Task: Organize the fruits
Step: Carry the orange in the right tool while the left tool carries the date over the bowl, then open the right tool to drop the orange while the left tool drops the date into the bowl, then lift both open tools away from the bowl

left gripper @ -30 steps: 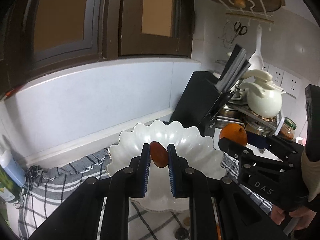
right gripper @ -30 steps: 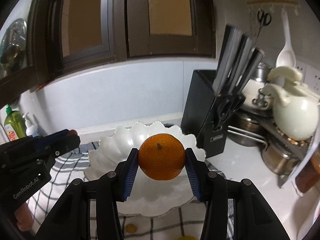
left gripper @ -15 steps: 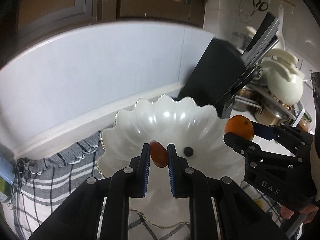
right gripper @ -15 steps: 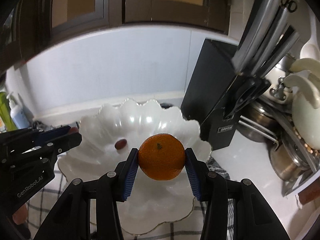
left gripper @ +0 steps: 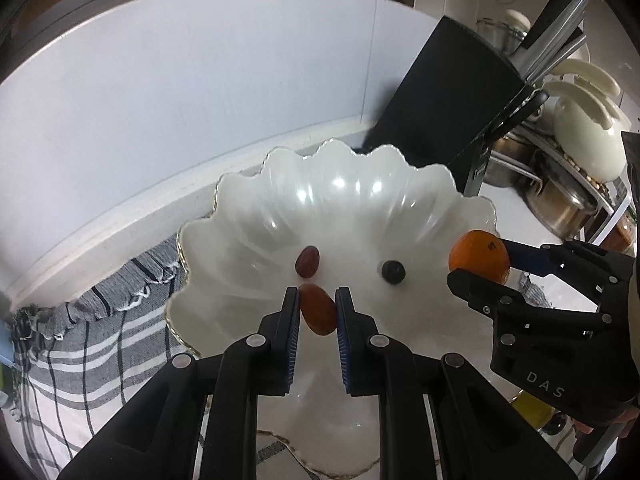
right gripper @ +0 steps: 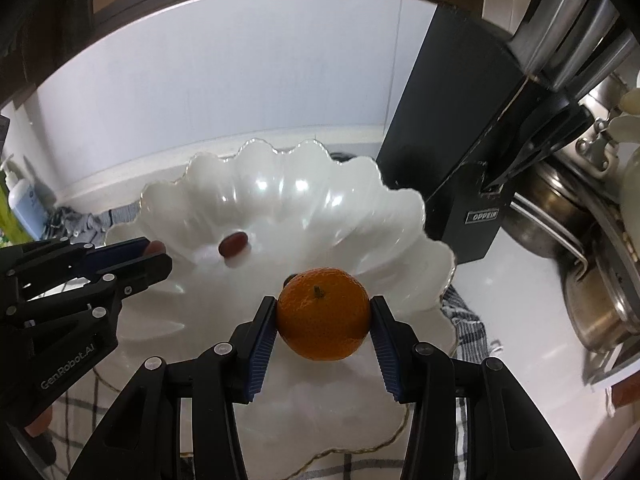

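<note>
Two grips over the scalloped white bowl (left gripper: 280, 184): your left gripper (left gripper: 318, 310) pinches a small reddish-brown fruit (left gripper: 317, 309) — jaws nearly together. Your right gripper (right gripper: 323, 320) clamps the orange (right gripper: 323, 314), jaws partly spread.

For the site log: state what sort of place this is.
Most likely a home kitchen counter: a black knife block holding steel-handled knives, stacked stainless steel pots, and a white scalloped fruit bowl on a grey checked cloth.

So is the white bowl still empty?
No, the white bowl already has a small reddish-brown fruit and a small dark round fruit lying in it.
</note>
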A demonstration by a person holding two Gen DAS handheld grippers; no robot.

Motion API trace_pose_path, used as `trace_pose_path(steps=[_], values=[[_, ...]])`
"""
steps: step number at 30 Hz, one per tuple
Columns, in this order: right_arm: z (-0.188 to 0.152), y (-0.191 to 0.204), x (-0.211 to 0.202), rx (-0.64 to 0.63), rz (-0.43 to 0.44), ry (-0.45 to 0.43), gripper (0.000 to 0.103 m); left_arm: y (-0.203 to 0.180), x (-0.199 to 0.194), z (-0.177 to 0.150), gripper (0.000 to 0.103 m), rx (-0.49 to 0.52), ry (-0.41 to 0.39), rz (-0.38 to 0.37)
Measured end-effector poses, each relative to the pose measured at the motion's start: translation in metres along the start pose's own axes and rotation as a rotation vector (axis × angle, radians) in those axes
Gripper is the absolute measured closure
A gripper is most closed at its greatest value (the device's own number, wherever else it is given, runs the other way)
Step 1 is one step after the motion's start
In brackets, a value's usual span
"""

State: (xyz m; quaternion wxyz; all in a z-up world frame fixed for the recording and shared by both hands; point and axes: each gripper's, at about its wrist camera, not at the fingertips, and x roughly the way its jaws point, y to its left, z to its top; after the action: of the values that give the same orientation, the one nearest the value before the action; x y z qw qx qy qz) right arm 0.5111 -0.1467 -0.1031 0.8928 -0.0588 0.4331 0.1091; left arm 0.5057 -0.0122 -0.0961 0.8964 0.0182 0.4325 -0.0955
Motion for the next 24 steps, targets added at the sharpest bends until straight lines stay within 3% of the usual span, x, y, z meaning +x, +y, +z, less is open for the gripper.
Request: trace_pose_path(steps=[3, 6, 9, 14, 24], values=[[-0.002, -0.001, 0.004, 0.001, 0.004, 0.02, 0.056, 0.0, 0.002, -0.001, 0.081, -0.003, 0.008, -0.004], [-0.004, -0.001, 0.007, 0.006, 0.011, 0.035, 0.054, -0.001, -0.001, -0.002, 0.063, 0.006, -0.009, 0.003], [-0.004, -0.003, 0.005, 0.016, 0.003, 0.023, 0.046, -0.001, -0.007, -0.001, 0.058, 0.017, -0.027, 0.023], [-0.005, -0.008, -0.01, 0.041, -0.021, -0.02, 0.045, 0.002, -0.021, -0.002, 0.053, 0.001, -0.049, 0.054], [-0.015, -0.006, -0.064, 0.068, -0.049, -0.146, 0.045, -0.009, -0.076, -0.008, 0.043, 0.04, -0.169, 0.085]])
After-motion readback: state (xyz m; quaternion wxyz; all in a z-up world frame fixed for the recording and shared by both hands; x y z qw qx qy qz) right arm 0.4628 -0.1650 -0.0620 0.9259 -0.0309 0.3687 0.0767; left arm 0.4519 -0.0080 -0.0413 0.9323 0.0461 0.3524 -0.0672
